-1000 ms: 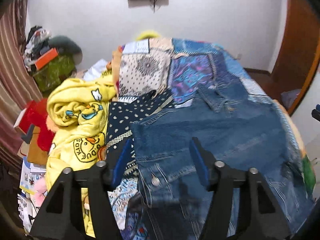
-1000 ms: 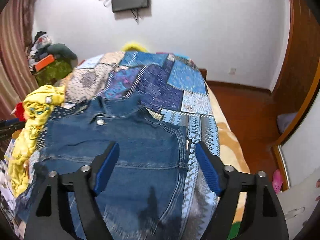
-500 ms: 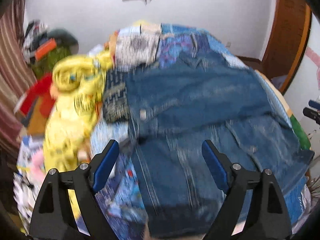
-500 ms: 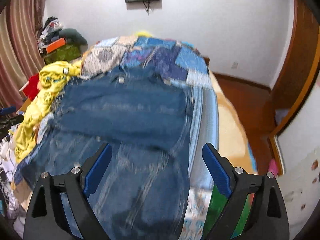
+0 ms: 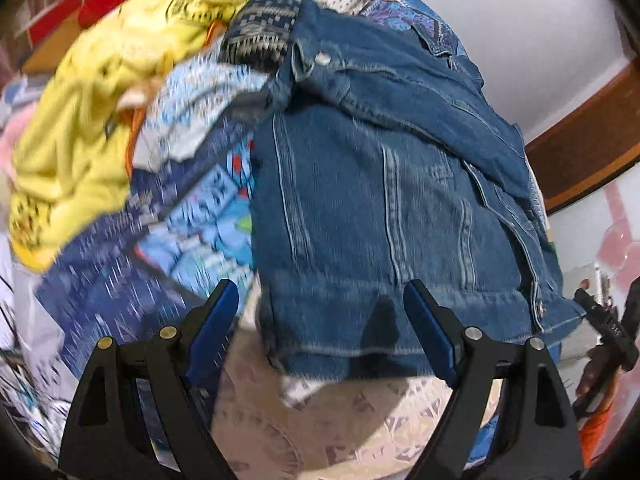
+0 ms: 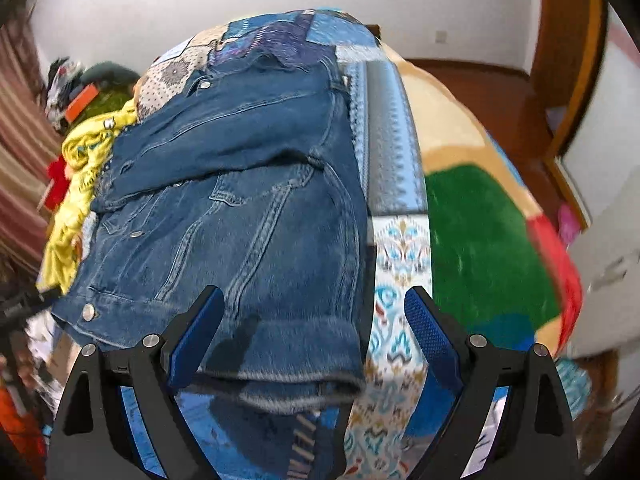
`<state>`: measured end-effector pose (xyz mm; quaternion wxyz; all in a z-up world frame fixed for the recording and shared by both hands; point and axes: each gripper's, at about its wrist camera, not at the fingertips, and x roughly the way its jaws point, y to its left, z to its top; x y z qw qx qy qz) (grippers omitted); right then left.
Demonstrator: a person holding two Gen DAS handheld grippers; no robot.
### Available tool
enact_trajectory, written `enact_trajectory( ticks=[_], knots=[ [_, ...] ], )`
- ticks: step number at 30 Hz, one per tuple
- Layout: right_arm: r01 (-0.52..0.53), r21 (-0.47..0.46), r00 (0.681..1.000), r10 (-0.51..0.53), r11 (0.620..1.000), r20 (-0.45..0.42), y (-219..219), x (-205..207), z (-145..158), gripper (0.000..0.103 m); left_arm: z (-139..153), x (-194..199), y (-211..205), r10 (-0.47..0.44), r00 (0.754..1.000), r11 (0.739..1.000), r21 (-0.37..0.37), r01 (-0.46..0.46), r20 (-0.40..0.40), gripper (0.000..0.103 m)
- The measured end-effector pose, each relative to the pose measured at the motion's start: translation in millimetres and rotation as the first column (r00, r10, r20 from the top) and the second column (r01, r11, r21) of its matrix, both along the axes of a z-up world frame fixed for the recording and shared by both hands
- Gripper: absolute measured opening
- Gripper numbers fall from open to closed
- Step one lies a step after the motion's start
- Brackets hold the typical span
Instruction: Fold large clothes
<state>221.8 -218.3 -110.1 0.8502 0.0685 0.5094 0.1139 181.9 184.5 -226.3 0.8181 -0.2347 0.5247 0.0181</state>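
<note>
A blue denim jacket (image 5: pixel 384 208) lies on the patchwork bedspread (image 5: pixel 192 232) with a sleeve folded across its upper part. It also shows in the right wrist view (image 6: pixel 240 208). My left gripper (image 5: pixel 324 328) is open and empty, above the jacket's near hem at its left corner. My right gripper (image 6: pixel 312 332) is open and empty, above the hem at the jacket's right corner. Neither gripper holds cloth.
A yellow printed garment (image 5: pixel 92 112) is heaped left of the jacket, with other clothes around it. A green, tan and red blanket (image 6: pixel 488 248) hangs over the bed's right side. The bedspread (image 6: pixel 396 264) reaches the bed's near edge. The other gripper (image 5: pixel 608 332) shows at far right.
Both grippers have pulled back toward the near edge of the bed and tilted down, from over the jacket's middle to its near hem. Both stayed open.
</note>
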Motion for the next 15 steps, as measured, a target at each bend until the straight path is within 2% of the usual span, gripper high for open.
enact_trajectory(
  ticks=[4,7,9,10,12,15],
  knots=[
    [0.033,0.079,0.999,-0.031,0.996,-0.025,-5.4,-7.5,-8.7,0.09,-13.8,-7.6,-4.8,0.003,1.0,0.999,-0.032,-0.004,-0.025,0.082],
    [0.044,0.115,0.998,-0.039,0.992,-0.042,-6.5,-10.3,-15.3,0.09,-15.6,-11.0,-6.9,0.015,1.0,1.0,-0.011,-0.015,-0.017,0.075],
    [0.042,0.136,0.998,-0.035,0.99,-0.052,-5.5,-10.9,-19.1,0.089,-12.3,-10.4,-10.1,0.01,1.0,1.0,0.02,-0.01,0.008,0.057],
    [0.041,0.145,0.998,-0.034,0.989,-0.054,-5.0,-11.2,-20.3,0.084,-10.4,-9.5,-12.6,0.003,1.0,0.999,0.043,-0.004,0.015,0.054],
    [0.042,0.178,0.998,-0.033,0.983,-0.055,-5.0,-11.9,-21.5,0.071,-7.7,-8.0,-15.9,-0.007,1.0,0.997,0.082,0.005,0.026,0.038],
    [0.076,0.187,0.996,-0.067,0.979,-0.053,-7.3,-13.9,-22.1,0.052,-1.6,-7.9,-19.4,-0.014,0.999,0.993,0.119,0.008,0.048,0.024]
  ],
)
